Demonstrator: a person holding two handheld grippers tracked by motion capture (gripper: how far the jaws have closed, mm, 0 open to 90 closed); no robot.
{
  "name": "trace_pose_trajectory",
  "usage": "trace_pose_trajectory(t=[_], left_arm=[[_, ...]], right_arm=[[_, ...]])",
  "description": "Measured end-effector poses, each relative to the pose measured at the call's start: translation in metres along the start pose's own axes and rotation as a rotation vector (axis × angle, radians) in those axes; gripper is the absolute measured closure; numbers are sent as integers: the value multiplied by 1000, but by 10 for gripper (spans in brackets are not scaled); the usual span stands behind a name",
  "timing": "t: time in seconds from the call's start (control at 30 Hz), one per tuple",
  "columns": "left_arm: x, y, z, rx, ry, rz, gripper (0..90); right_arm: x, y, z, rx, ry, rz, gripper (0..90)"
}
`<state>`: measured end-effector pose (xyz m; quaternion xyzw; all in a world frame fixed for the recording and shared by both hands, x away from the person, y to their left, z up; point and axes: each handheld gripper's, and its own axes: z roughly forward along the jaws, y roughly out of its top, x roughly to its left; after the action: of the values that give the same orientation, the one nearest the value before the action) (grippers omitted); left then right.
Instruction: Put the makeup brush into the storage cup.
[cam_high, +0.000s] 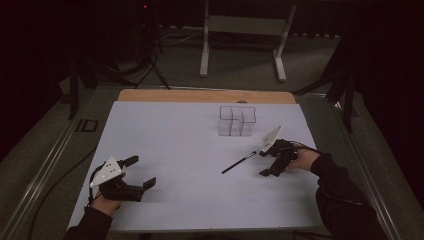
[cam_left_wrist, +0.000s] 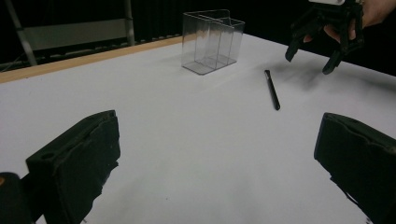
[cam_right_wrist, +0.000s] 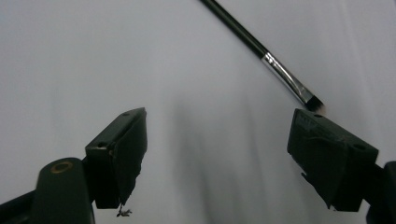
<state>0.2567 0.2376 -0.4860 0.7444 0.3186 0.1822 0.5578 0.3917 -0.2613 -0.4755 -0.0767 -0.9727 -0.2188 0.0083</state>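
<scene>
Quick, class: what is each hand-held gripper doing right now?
Left hand-held gripper: open, holding nothing.
Right hand-held gripper: open, empty, beside the thin black brush with a silver ferrule.

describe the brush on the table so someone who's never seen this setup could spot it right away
Start at the white table and find the clear compartmented box near its far edge. Nearer the person, just beside the open right gripper, lies the brush. It is the one thin black stick flat on the table, with a silver ferrule and short dark bristles.
</scene>
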Motion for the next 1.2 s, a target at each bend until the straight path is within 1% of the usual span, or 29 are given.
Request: trace_pose_trajectory(t=[0.07, 0.27, 0.37, 0.4, 0.47, 0.53, 0.63, 0.77, 0.8, 0.83, 0.9, 0.97, 1.03, 1.07, 1.1, 1.13, 1.2], left_arm=[[0, 0, 0, 1, -1, -2, 18], [0, -1, 0, 2, 0, -5, 18], [0, -1, 0, 3, 0, -4, 17], [0, -1, 0, 3, 0, -4, 18], [-1, -1, 0, 4, 1, -4, 17], [0, -1, 0, 5, 1, -4, 18], [-1, -2, -1, 6, 5, -5, 18], [-1, -2, -2, 7, 8, -7, 17], [-1, -2, -2, 7, 8, -9, 17], [-1, -2, -2, 7, 8, -9, 17], [-1, -2, -2, 9, 9, -8, 18], [-1, -3, -3, 9, 10, -9, 18], [-1, -3, -3, 9, 11, -10, 17], [-1, -3, -3, 9, 11, -10, 18], [-1, -3, -4, 9, 12, -11, 18], [-1, -3, -4, 9, 12, -11, 17], [-1, -3, -4, 11, 13, -11, 17]], right_arm=[[-2, 1, 0, 28, 0, -21, 215], [-7, 1, 1, 90, 29, -63, 241], [-9, 2, 1, 117, 42, -82, 243], [-9, 2, 2, 121, 45, -92, 243], [-10, 3, 1, 128, 56, -96, 240], [-11, 4, 1, 130, 54, -100, 227], [-16, 9, -1, 155, 62, -107, 174], [-19, 14, 0, 186, 67, -128, 146], [-20, 15, 0, 195, 65, -142, 153], [-20, 15, 0, 195, 65, -142, 153], [-22, 18, 0, 208, 58, -166, 154], [-22, 20, -1, 217, 57, -188, 175], [-24, 22, -1, 229, 51, -213, 168], [-24, 22, -1, 229, 51, -213, 168], [-25, 23, -1, 233, 48, -227, 171], [-25, 24, -1, 234, 51, -260, 172], [-25, 25, 0, 239, 43, -286, 152]])
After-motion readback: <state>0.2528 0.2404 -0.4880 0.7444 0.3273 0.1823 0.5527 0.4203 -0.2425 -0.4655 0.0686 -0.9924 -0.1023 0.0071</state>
